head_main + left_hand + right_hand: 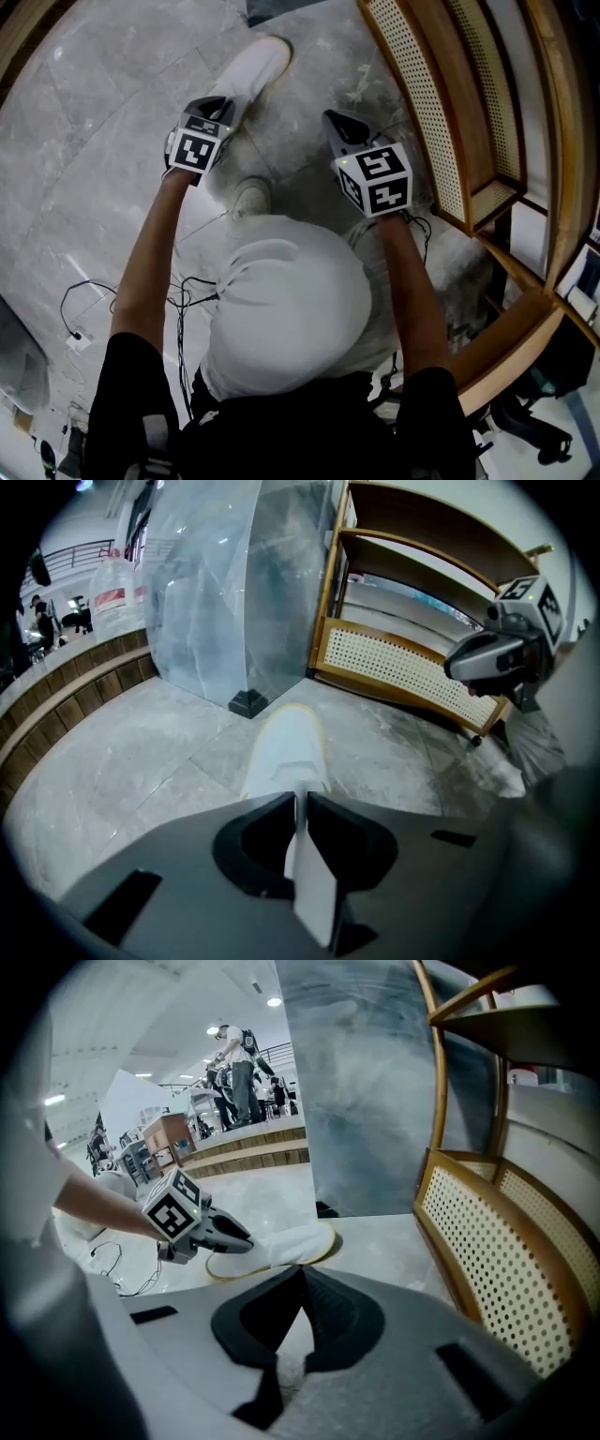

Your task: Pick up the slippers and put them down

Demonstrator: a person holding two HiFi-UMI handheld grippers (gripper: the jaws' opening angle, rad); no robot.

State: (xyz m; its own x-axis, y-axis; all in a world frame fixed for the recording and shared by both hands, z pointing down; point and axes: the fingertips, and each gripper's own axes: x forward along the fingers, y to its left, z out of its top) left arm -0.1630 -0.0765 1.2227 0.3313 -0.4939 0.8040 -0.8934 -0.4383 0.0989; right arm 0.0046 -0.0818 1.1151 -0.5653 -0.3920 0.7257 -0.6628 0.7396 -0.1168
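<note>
Fingertips of my left gripper (300, 803) are pressed almost together on the thin back edge of a white slipper (286, 747), with a pale strip of it pinched between the two dark pads. From there the slipper runs straight up the middle of the left gripper view. Its yellow-edged toe points at a small black block (248, 703) at the foot of a plastic-wrapped pillar (234, 592). In the head view the same slipper (255, 64) sits at top centre, just above my left gripper (228, 103), over the grey marble floor (94, 141). Whether its toe rests on the tiles I cannot tell. My right gripper (302, 1271) has its tips touching and grips nothing; only floor shows in the gap below them. In the head view my right gripper (335, 118) hangs right of the slipper and apart from it, its marker cube (378, 178) facing up. It is close to the wooden rack (422, 103) with the perforated cane panel along the right edge. The right gripper view shows my left gripper (239, 1238) at middle left, clamped on the slipper (298, 1241). The rack (506, 1241) fills that view's right side, and wooden steps (244, 1152) with people (239, 1068) standing on them lie far off at the upper left. Black cables (84, 300) trail across the floor at the lower left of the head view.
</note>
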